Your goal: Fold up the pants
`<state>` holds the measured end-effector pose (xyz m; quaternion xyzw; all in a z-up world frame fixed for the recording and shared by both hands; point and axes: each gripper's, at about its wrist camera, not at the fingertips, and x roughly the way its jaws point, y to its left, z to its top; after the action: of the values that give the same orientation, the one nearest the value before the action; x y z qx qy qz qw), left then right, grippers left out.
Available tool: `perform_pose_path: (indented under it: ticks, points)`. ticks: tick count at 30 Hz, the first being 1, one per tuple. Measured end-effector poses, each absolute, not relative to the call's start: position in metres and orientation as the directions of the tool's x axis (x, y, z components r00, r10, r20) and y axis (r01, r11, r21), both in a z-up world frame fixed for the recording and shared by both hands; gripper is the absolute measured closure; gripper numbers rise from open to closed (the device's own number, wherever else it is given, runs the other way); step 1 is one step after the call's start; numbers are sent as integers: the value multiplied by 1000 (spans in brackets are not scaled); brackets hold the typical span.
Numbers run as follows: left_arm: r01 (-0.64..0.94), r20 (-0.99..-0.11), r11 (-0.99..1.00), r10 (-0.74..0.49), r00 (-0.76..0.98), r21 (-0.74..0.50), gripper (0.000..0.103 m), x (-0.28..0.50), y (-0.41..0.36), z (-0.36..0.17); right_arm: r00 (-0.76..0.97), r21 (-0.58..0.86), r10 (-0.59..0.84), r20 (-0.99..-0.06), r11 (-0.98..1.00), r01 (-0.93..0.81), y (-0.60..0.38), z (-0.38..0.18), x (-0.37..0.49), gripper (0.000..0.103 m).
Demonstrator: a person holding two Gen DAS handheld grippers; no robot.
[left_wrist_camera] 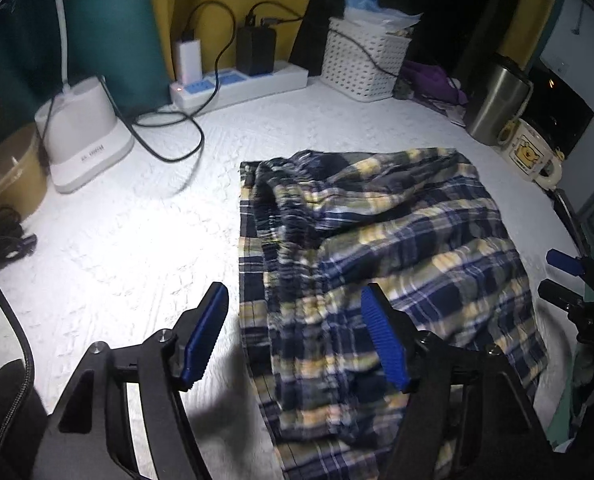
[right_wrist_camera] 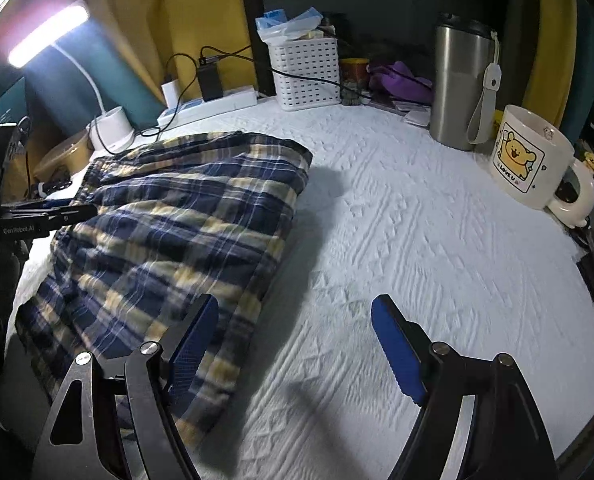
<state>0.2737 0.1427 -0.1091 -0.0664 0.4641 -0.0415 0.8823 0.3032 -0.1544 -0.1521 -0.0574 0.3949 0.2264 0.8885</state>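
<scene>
White textured tabletop (right_wrist_camera: 397, 216); plaid pants (left_wrist_camera: 377, 248) folded near centre; far edge: lamp base (left_wrist_camera: 83, 136), power strip (left_wrist_camera: 237, 84), white basket (left_wrist_camera: 363, 64); right: steel tumbler (right_wrist_camera: 461, 88), cartoon mug (right_wrist_camera: 529, 156).

Soft plaid cloth pants (left_wrist_camera: 385, 248) on textured white cover (left_wrist_camera: 137, 248).

Room dim. Sole light source: LED desk lamp (right_wrist_camera: 47, 34), blown out to glare. White textured tablecloth (left_wrist_camera: 137, 240) overexposed near the lamp base (left_wrist_camera: 83, 136). Grippers cast soft shadows. Fisheye curvature and dark vignetting at the edges; slight blur.
</scene>
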Motion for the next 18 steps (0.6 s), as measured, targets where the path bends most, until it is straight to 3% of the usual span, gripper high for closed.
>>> perform_pose_path:
  ticks: [4,9,18]
  points:
    - [7,-822,978,-180,539,-210,33,284,148,-119,580,83,354,-734,894,-440,-154,-154,312,23]
    - [63,-821,978,-200,535,-198,16,291,144,-124,576,85,348,-740,897,-433,-152,-157,324,23]
    - [117,-823,976,-218,524,-185,15,298,129,-124,570,97,352,-742,898,-429,-149,-159,336,23]
